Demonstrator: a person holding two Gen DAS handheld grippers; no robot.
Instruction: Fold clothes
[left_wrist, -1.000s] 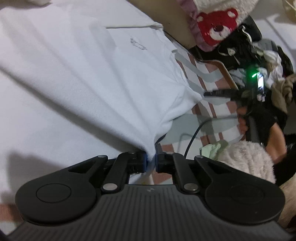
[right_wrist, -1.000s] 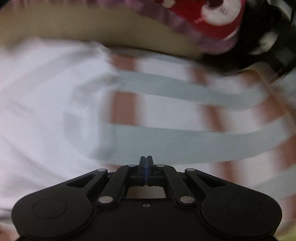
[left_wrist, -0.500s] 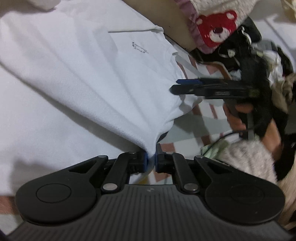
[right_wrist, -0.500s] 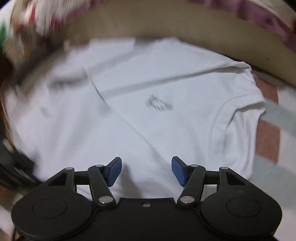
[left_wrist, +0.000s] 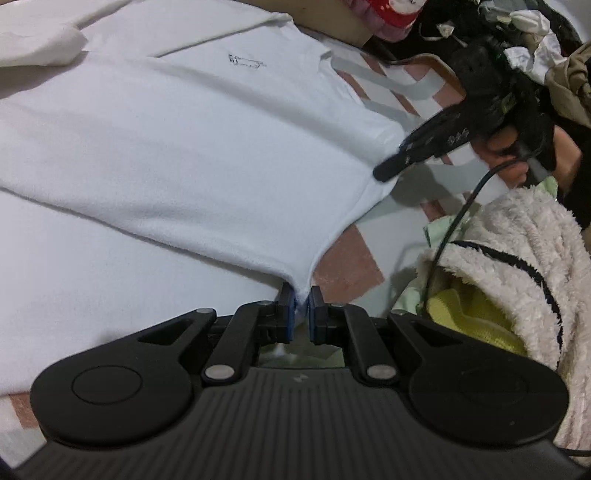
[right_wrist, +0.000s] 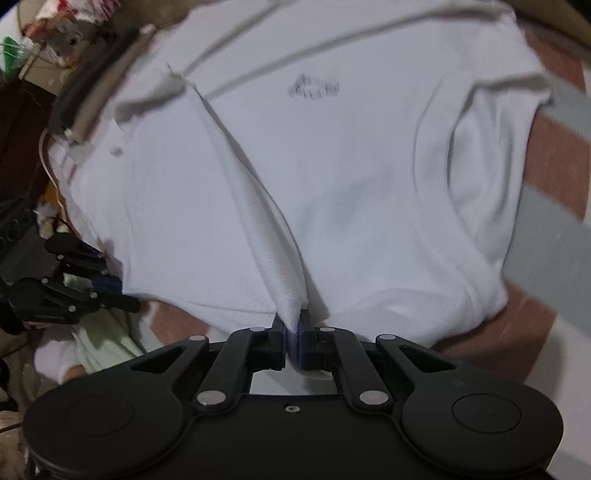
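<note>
A white shirt (left_wrist: 192, 147) with a small dark chest print lies spread on a pink, grey and white striped cover (left_wrist: 347, 266). My left gripper (left_wrist: 302, 295) is shut on the shirt's near hem corner. My right gripper (right_wrist: 292, 322) is shut on a pinched fold of the shirt (right_wrist: 332, 177) at its near edge. In the left wrist view the right gripper (left_wrist: 388, 171) meets the shirt's right edge. In the right wrist view the left gripper (right_wrist: 122, 293) sits at the shirt's lower left corner.
A fluffy cream garment with dark stripes (left_wrist: 517, 251) and a yellow cloth (left_wrist: 476, 317) lie at the right. A black cable (left_wrist: 454, 229) runs over them. A dark clothes pile (left_wrist: 517, 33) and a red bear cushion (left_wrist: 391, 11) sit at the back.
My right gripper swung over from the striped cover, opened above the shirt, then dropped and shut on a fold at the shirt's edge. My left gripper stayed shut on the hem corner.
</note>
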